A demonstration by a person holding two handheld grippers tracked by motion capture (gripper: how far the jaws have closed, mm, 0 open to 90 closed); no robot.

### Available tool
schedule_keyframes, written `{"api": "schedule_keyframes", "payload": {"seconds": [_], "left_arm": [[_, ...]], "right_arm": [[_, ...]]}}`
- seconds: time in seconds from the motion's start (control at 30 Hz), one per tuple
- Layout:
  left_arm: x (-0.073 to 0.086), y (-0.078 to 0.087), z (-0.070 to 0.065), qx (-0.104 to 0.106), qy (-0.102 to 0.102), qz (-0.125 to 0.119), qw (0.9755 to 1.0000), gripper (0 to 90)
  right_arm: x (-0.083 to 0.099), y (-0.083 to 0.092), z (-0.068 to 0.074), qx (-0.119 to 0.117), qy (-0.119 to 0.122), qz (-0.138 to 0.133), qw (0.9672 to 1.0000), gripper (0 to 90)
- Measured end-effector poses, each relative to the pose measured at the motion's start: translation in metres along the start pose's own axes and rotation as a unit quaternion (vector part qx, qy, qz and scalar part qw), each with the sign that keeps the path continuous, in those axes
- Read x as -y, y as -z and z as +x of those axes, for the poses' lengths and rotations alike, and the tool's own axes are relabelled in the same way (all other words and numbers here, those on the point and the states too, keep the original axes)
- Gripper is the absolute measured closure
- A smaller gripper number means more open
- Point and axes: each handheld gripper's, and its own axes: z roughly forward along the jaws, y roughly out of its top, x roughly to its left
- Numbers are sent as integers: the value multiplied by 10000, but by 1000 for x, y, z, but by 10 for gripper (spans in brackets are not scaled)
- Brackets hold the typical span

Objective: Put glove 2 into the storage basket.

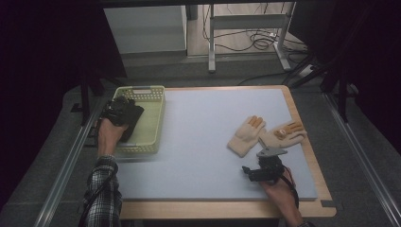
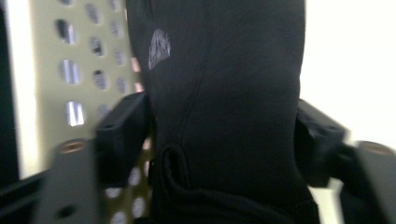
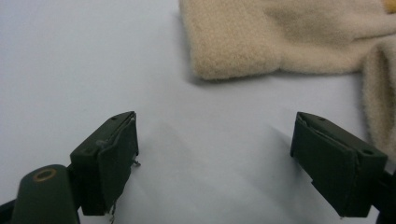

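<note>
A wooden-edged table (image 1: 302,118) carries a smooth pale grey mat (image 1: 208,142), and at the mat's left edge sits one yellow-green plastic basket (image 1: 150,123) with perforated walls. Two cream knitted gloves (image 1: 247,136) with orange fingertips lie side by side and touching on the right of the mat, just beyond the right gripper (image 3: 215,154), whose fingers (image 3: 112,158) stand wide apart with nothing between them. The left gripper (image 2: 219,140) hangs over the basket with its fingers (image 2: 123,135) closed on one black fabric glove (image 2: 224,93).
</note>
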Motion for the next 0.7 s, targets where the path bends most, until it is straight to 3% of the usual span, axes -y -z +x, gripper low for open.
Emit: {"api": "schedule_keyframes", "payload": {"seconds": [0.07, 0.1, 0.13, 0.2, 0.33, 0.37, 0.43, 0.5, 0.53, 0.6, 0.67, 0.7], "left_arm": [[-1, 1, -2, 6, -42, 14, 10000, 146], [-1, 3, -4, -38, -118, -7, 9999, 146], [-2, 7, -6, -80, -168, -29, 9998, 87], [-2, 9, -6, -39, -171, -59, 9998, 62], [1, 23, -1, 303, -73, -256, 9992, 46], [1, 23, -1, 303, -73, -256, 9992, 37], [4, 30, 2, 519, -45, -408, 9978, 32], [9, 37, 3, 782, -67, -687, 9945, 30], [9, 37, 3, 782, -67, -687, 9945, 30], [12, 43, 1, 926, -118, -869, 9918, 29], [17, 49, -3, 1113, -171, -1154, 9869, 28], [17, 49, -3, 1113, -171, -1154, 9869, 28]], "right_arm": [[0, 0, 0, 1, 1, 1, 10000, 147], [0, 0, 0, 1, 0, 1, 10000, 147], [0, 0, 0, 1, 1, 1, 10000, 147], [0, 0, 0, 2, 0, 1, 10000, 148], [0, 0, 0, 0, 2, 1, 10000, 147], [0, 0, 0, 1, 3, 1, 10000, 148], [0, 0, 0, 0, 2, 0, 10000, 147], [0, 0, 0, 0, 1, 0, 10000, 148], [0, 0, 0, -1, -1, 1, 10000, 147], [0, 0, 0, 0, 2, 1, 10000, 147], [0, 0, 0, 1, 4, 1, 10000, 147], [0, 0, 0, 2, 8, 12, 10000, 147]]}}
